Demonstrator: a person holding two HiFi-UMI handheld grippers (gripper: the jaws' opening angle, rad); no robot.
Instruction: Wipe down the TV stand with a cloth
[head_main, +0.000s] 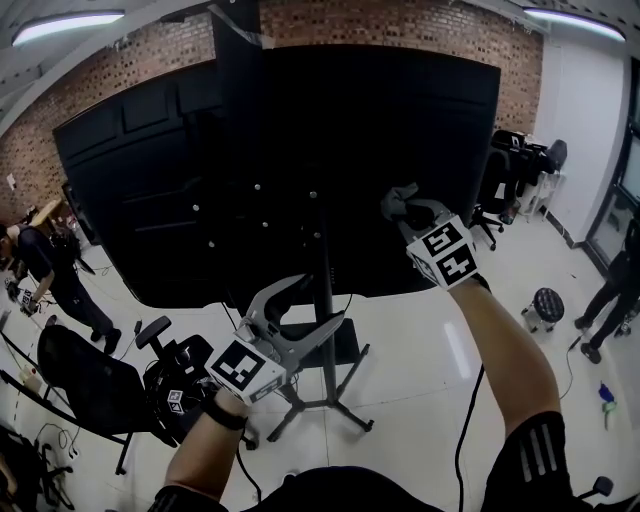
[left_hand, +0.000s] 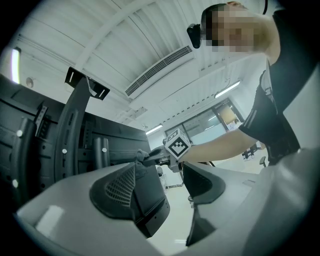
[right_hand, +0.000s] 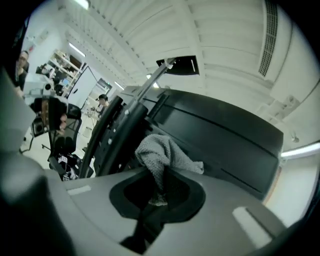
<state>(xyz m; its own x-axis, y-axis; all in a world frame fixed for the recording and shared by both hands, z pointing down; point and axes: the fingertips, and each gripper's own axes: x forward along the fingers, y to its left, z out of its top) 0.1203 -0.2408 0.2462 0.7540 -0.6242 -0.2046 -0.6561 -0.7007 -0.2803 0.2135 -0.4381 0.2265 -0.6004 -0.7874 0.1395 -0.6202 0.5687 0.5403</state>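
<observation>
Right gripper (right_hand: 159, 194) pinching grey cloth (right_hand: 162, 157) by bunched end, raising it near TV back (head_main: 380, 120), above stand pole (head_main: 323, 290). Left gripper (head_main: 300, 308) hanging lower, jaws spread, empty. Cloth looking soft, light, floppy; probably best gripped deep in bunch.

Colour and pattern record: black equipment in a pale room.

The TV stand (head_main: 325, 335) and the panel (head_main: 350, 150) on it are uniformly black. The cloth (right_hand: 162, 157) is mid-grey with a fine knitted texture. The left claw (left_hand: 172, 187) and right claw (right_hand: 159, 197) have light grey bodies with black pads, and each carries a cube (head_main: 447, 252) of black-and-white square markers. The back wall (head_main: 380, 20) is red-brown brick, the floor (head_main: 420, 345) glossy off-white. The sleeve (head_main: 540, 450) is black with white stripes.
</observation>
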